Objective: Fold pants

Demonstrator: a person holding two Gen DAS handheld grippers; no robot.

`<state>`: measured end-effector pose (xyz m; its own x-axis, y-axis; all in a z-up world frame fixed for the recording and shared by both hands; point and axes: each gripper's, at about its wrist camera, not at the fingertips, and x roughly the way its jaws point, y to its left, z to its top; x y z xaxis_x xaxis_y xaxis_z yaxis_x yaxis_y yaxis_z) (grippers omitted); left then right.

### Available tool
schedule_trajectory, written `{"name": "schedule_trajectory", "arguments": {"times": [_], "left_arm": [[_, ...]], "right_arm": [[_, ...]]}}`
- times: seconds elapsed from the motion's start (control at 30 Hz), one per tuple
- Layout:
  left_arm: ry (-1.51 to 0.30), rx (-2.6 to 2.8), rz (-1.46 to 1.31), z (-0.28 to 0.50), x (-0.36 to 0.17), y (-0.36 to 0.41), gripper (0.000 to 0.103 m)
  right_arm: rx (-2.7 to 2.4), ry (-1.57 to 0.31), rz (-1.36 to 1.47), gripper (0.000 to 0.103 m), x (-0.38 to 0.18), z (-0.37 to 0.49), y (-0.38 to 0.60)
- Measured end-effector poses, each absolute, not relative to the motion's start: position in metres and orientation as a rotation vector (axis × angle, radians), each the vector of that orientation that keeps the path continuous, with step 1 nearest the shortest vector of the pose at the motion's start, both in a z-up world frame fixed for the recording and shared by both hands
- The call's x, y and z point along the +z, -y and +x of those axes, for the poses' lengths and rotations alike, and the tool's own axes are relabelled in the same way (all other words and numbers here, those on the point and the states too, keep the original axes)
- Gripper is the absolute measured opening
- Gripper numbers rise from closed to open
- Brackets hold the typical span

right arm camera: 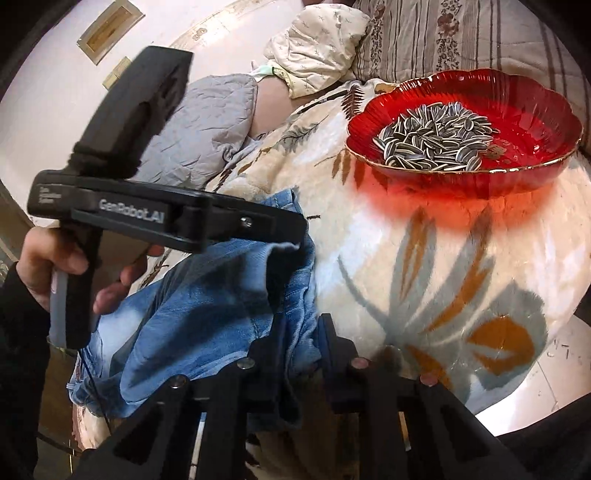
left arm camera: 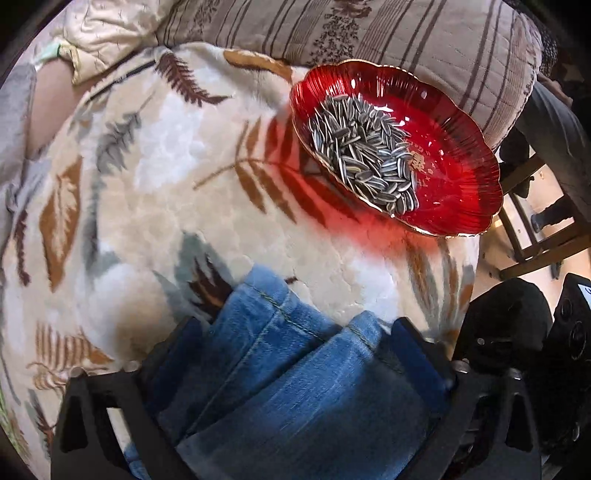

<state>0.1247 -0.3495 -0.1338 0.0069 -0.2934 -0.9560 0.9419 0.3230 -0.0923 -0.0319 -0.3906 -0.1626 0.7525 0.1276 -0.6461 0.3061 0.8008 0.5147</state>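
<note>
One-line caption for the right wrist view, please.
Both tongs grip blue jeans on a leaf-print blanket beside a red seed dish.

A red glass bowl [left arm camera: 458, 155] of striped sunflower seeds [left arm camera: 364, 151] rests on a cream leaf-print blanket [left arm camera: 155, 177], near a striped floral quilt [left arm camera: 369, 33], grey quilted fabric [right arm camera: 207, 122] and a wooden stool [left arm camera: 535, 229].

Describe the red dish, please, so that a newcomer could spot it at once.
Start from the leaf-patterned blanket covering the surface. At its far side, just before the striped cushion, sits the dish. It is the only glossy thing: clear red glass with a scalloped gilt rim, holding striped sunflower seeds.
</note>
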Motion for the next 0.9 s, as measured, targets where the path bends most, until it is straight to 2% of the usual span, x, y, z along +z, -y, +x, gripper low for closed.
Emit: {"name": "schedule_trajectory", "arguments": {"times": [0.07, 0.17, 0.23, 0.57, 0.77, 0.9], "left_arm": [[-1.182, -1.076, 0.768, 0.125, -0.141, 0.35, 0.037], [-1.144, -1.078, 0.744, 0.128, -0.133, 0.343, 0.014], [-1.122, -1.071, 0.717, 0.129, -0.125, 0.336, 0.004], [-1.008, -1.107, 0.563, 0.125, -0.075, 0.282, 0.003], [-0.981, -1.052, 0.443, 0.137, -0.047, 0.21, 0.003], [-1.002, -0.969, 0.372, 0.153, -0.053, 0.153, 0.003]], "right_arm": [[-0.107, -0.725, 0.642, 0.018, -0.163, -0.032, 0.389], [-0.108, -0.726, 0.638, 0.018, -0.163, -0.032, 0.389], [-0.111, -0.723, 0.632, 0.018, -0.161, -0.031, 0.388], [-0.068, -0.607, 0.569, 0.014, -0.127, -0.041, 0.374], [0.042, -0.52, 0.495, 0.012, -0.09, -0.037, 0.337], [0.173, -0.537, 0.431, 0.012, -0.081, -0.016, 0.286]]}}
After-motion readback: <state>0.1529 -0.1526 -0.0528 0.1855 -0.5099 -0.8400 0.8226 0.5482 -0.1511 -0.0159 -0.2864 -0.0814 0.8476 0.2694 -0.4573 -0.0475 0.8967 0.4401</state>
